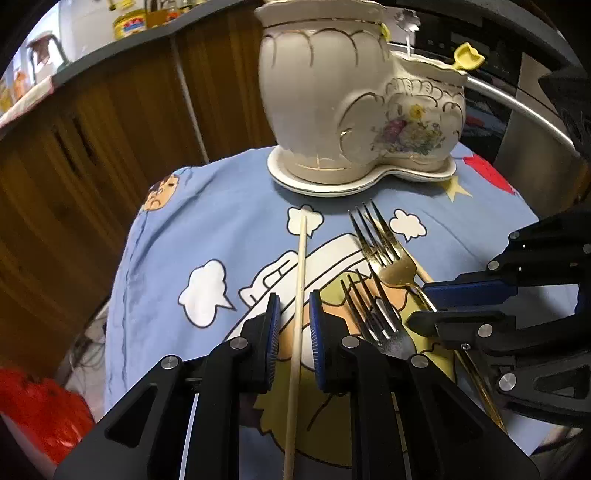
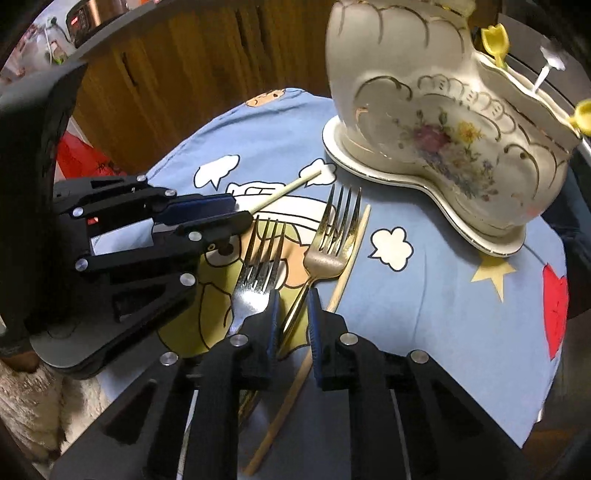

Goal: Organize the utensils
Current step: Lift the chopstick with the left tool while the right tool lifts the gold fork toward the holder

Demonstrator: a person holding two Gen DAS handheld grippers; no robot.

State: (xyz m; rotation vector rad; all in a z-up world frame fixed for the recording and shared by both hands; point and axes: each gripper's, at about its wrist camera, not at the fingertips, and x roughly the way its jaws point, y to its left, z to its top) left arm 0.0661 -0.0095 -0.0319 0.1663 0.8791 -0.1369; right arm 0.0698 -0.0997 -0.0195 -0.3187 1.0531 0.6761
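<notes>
A chopstick point(image 1: 300, 295) lies between the near-closed left tool point(image 1: 295, 306), pads not visibly pressing; the right tool point(image 2: 293, 306) straddles the gold fork point(image 2: 325, 254), destined for the holder point(image 1: 354, 107).

no text, number or brand can be read for certain in either view. the yellow-lidded jar point(image 1: 127, 25) on the shelf at the top left of the left wrist view has a red and blue label, too blurred to read. the red bag point(image 2: 86, 157) in the right wrist view bears dark marks that cannot be made out.
</notes>
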